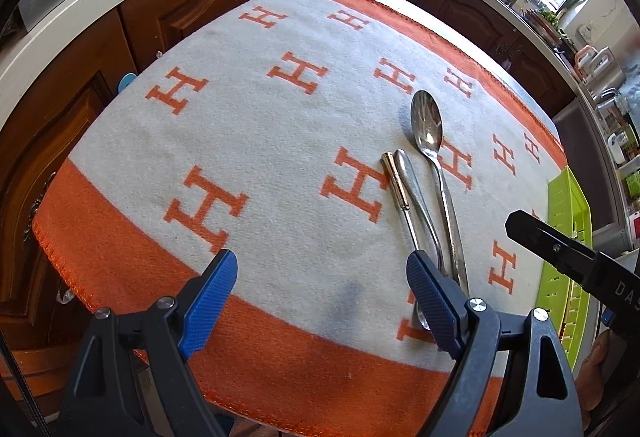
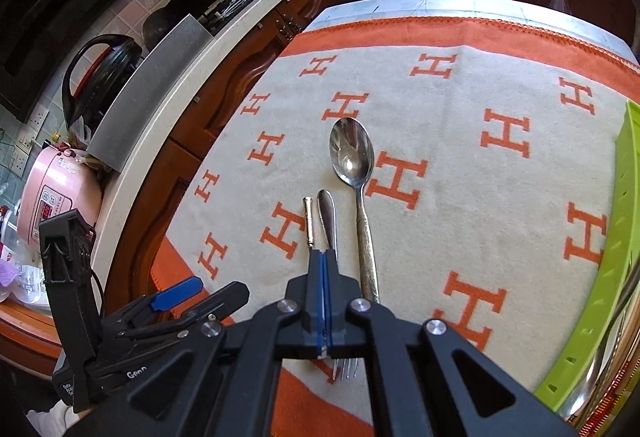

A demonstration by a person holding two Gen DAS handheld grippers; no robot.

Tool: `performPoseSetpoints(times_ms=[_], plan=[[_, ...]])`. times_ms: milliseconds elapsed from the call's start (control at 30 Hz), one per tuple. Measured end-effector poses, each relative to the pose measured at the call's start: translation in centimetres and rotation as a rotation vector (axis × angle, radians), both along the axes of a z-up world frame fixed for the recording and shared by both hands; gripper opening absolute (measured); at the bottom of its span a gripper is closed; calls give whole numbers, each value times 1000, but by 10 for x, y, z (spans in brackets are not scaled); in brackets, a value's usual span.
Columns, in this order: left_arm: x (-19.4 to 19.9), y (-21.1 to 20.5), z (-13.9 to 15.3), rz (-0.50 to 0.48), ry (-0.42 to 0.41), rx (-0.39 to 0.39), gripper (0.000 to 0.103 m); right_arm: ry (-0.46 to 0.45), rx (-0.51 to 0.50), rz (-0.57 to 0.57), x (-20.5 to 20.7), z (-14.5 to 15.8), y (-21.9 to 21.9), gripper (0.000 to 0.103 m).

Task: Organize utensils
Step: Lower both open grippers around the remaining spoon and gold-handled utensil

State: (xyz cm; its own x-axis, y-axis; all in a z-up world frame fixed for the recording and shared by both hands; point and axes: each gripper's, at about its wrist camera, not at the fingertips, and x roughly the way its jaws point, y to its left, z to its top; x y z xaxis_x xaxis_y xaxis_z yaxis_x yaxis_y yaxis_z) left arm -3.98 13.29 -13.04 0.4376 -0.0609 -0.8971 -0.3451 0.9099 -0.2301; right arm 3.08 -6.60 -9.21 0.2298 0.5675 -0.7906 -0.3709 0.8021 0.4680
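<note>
My left hand-held gripper (image 1: pixel 320 287) hangs over the near part of the tabletop with its blue pads spread wide and nothing between them; below the gap is only the cream and orange blanket (image 1: pixel 256 141) with its orange H pattern. My right hand-held gripper (image 2: pixel 323 257) has its pads pressed flat together. I see nothing clamped between them, though the body hides what lies directly beneath it.

The utensils lie together on the blanket, a little right of the middle as my left camera sees it. The spoon (image 1: pixel 430 141) lies with its bowl at the far end and its handle running toward me. Just left of it lies a fork (image 2: pixel 329 217), its rounded handle end pointing away and its tines (image 2: pixel 346 367) showing near me under the right hand-held gripper's body. Just left of the fork, touching or nearly touching it, lies a thin metal rod with a brass-coloured end (image 1: pixel 394 177); I cannot tell what utensil it is. All three run roughly parallel, near to far.

At the right edge of the tabletop stands a lime green slotted tray (image 2: pixel 624 197), well apart from the three pieces. Inside its near end I see metal handles, too blurred to name.
</note>
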Motion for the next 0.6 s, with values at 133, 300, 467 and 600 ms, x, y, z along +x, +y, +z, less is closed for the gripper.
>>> performPoseSetpoints(times_ms=[133,300,467,600], plan=[[1,-1,-3,-10,9,-6,85,-22,-9,20,-4,2,2,0],[-2,-1,-6,-10,13,-17,85,-26,-27,44,-5,-2,8,0],[-6,5,-9,0,14,-25,85,-6,-65,56,1,-14,14,0],[-7,8,-12,12,19,-34,85,-3,-118,32,9,-26,15,0]])
